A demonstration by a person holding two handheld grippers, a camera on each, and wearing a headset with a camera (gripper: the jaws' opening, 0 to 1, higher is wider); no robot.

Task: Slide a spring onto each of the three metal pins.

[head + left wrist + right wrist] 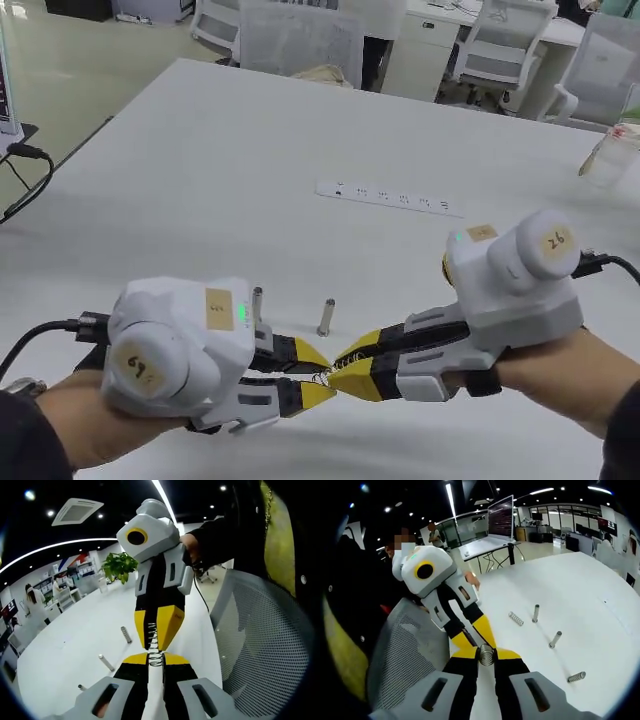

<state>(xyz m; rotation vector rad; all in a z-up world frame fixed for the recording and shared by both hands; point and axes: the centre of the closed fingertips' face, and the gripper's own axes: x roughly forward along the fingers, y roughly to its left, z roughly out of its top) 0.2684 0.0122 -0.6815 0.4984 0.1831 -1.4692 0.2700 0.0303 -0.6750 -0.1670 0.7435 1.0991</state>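
Where two metal pins (326, 317) stand upright on the tabletop (200, 150) with a power strip (390, 197) farther back, the left tongs (320, 374) and right tongs (344, 372) meet tip to tip just nearer, both clamped on one spring (154, 642). Its long axis runs left to right between them. White surface; office chairs (300, 40) at the far side.

Left claw (155, 659) and right claw (156, 646) meet tip to tip, both pinching one spring (152, 630) over the white tabletop (70, 630), where a pin (106, 662) sits.

White left gripper (156, 660) and right gripper (486, 656), black yellow-tipped jaws (both alike), silvery spring (152, 637), white table (250, 150).
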